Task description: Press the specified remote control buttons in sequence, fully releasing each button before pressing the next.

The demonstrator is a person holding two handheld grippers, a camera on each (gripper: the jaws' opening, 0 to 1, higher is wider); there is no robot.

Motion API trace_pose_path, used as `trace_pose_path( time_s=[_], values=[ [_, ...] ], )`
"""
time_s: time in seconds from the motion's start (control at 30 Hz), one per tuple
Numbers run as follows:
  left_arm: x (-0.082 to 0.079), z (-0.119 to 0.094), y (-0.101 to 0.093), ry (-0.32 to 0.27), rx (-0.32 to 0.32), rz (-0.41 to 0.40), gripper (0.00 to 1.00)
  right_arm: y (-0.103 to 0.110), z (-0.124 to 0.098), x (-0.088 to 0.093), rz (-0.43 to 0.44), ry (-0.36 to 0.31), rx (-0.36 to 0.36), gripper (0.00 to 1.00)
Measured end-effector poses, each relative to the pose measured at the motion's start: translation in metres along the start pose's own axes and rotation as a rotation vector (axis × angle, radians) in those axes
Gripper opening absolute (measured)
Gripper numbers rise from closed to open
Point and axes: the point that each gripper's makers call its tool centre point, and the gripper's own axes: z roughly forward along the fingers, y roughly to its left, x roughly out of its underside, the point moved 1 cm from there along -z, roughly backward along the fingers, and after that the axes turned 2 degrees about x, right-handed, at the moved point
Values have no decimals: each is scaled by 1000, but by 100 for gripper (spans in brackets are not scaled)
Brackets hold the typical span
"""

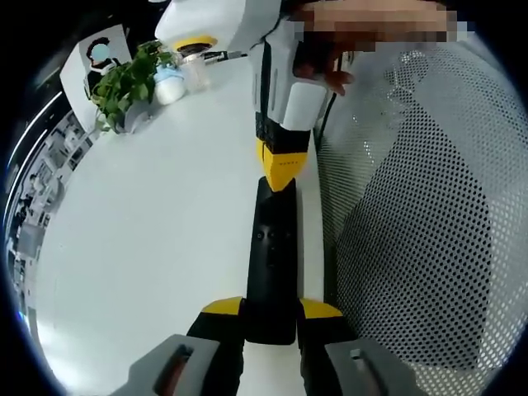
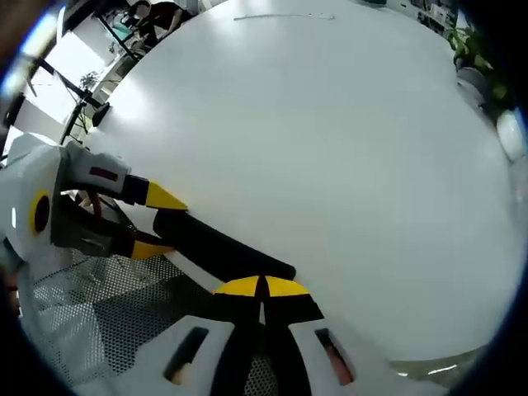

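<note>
A long black remote [image 1: 272, 247] lies near the edge of the white table [image 1: 148, 231]. My left gripper [image 1: 271, 308] is shut on its near end, one yellow tip on each side. My right gripper [image 1: 282, 165] comes down from above with its yellow tips closed together, resting on the remote's far end. In the right gripper view the same remote [image 2: 214, 243] runs from the left gripper [image 2: 157, 223] to my right gripper [image 2: 261, 286], whose jaws are shut tip to tip on top of it. A person's hand holds the right gripper.
A potted plant [image 1: 124, 82], a small white-and-blue bottle [image 1: 169, 82], a clear cup [image 1: 195, 70] and a picture card [image 1: 101, 58] stand at the far end of the table. A mesh chair [image 1: 412, 206] sits right beside the table edge.
</note>
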Motion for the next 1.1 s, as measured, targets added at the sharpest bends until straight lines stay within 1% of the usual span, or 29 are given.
trace_pose_path(
  time_s=[0.07, 0.17, 0.23, 0.33, 0.43, 0.5, 0.57, 0.67, 0.77, 0.87, 1.0, 1.1],
  values=[
    [1, 0, 1, -11, 4, -20, 24, -1, 0, 0, 11, -6, -9, 0],
    [0, 0, 0, -15, 10, -22, 24, 0, 0, 0, 28, -8, -19, 0],
    [0, 0, 0, -19, 11, -18, 24, 1, 0, 1, 13, -6, -16, 0],
    [1, 0, 0, -30, 11, -14, 23, 3, 0, 0, -35, -4, 6, 0],
    [0, 0, 0, -37, 12, -11, 23, 3, -1, 0, -51, 1, 12, 0],
    [0, 0, 0, -38, 13, -10, 23, 6, -1, 0, -45, 5, -7, 0],
    [0, 0, -1, -36, 16, -6, 23, 12, -2, -2, -23, -9, -50, 0],
    [-1, 1, -5, -35, 32, 15, 23, 14, -3, -4, -6, -22, -67, 0],
    [-2, 1, -5, -31, 30, 11, 23, 15, -1, 0, 4, -1, -80, 0],
    [-2, 1, -7, -30, 36, 2, 23, 17, 0, 2, -6, 9, -77, 0],
    [-2, 2, -7, -32, 40, -5, 24, 14, 2, 4, -32, 22, -50, 0],
    [-2, 2, -8, -35, 41, -9, 24, 14, 3, 3, -28, 22, -53, 0]
  ],
)
